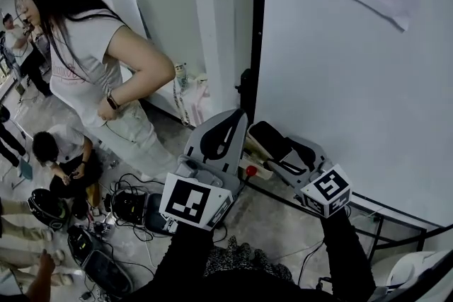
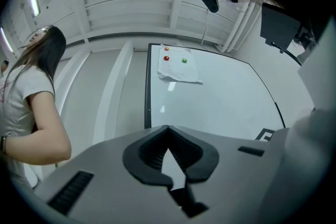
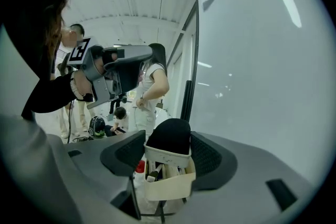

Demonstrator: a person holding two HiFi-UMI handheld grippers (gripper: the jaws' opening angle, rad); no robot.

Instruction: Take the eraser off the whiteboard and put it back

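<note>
The eraser (image 3: 168,145), white-bodied with a black felt face, sits between the pads of my right gripper (image 3: 168,153), which is shut on it. It hangs just above a beige marker tray (image 3: 167,189) at the foot of the whiteboard (image 3: 257,65). In the head view, the right gripper (image 1: 272,141) is low beside the whiteboard (image 1: 340,81), over the tray (image 1: 260,167). My left gripper (image 1: 221,134) is just left of it, shut and empty. Its tips (image 2: 168,131) meet, pointing up at the board (image 2: 210,97).
A sheet of paper (image 2: 178,66) is pinned near the board's top with small magnets. Left of the board stands one person (image 1: 92,74); another crouches on the floor (image 1: 64,152) among cables and gear (image 1: 120,216). The board's black stand frame (image 1: 382,223) runs low on the right.
</note>
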